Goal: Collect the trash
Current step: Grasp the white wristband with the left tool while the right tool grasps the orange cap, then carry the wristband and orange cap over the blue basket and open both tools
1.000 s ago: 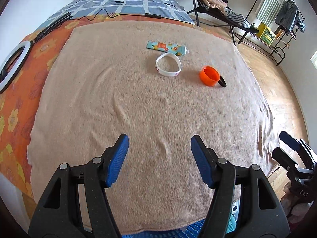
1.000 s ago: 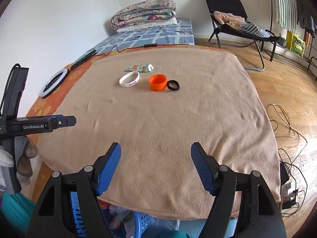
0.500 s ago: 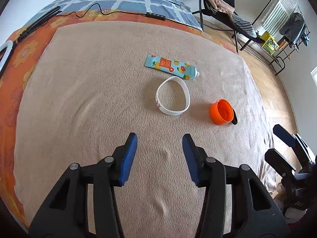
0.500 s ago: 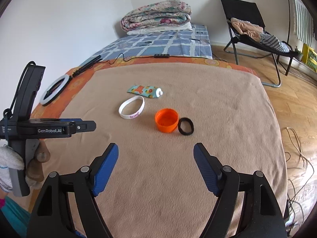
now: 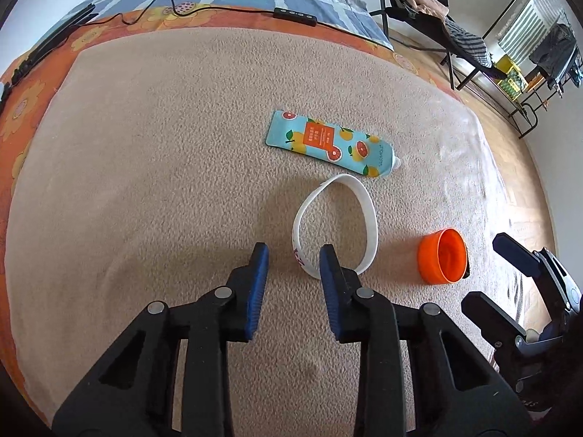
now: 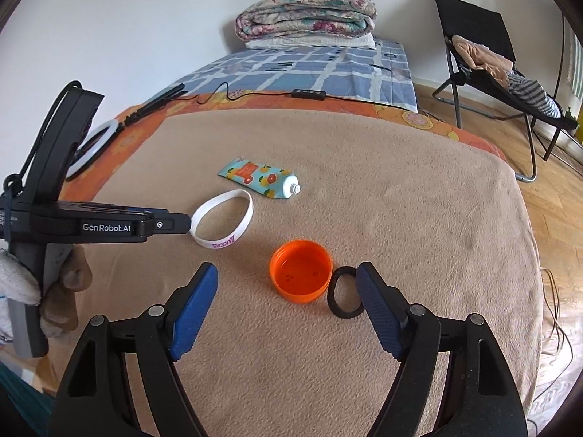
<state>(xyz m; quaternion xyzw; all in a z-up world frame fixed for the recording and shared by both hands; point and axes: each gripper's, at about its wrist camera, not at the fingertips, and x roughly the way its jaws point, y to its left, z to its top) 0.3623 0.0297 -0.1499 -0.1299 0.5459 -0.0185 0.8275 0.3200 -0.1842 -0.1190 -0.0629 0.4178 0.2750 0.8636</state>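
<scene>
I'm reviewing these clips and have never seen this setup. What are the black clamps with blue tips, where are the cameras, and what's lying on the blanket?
The clamps are hand-held grippers: a person carries one in each hand, with a fisheye camera on each looking along its fingers. In the left view, the left hand-held gripper is closing near the white wristband, with one pad at the band's near edge; nothing is gripped yet. In the right view, the right hand-held gripper is open and empty, just short of the orange cap and black ring. A fruit-printed tube lies farther back. All rest on the beige blanket.
</scene>
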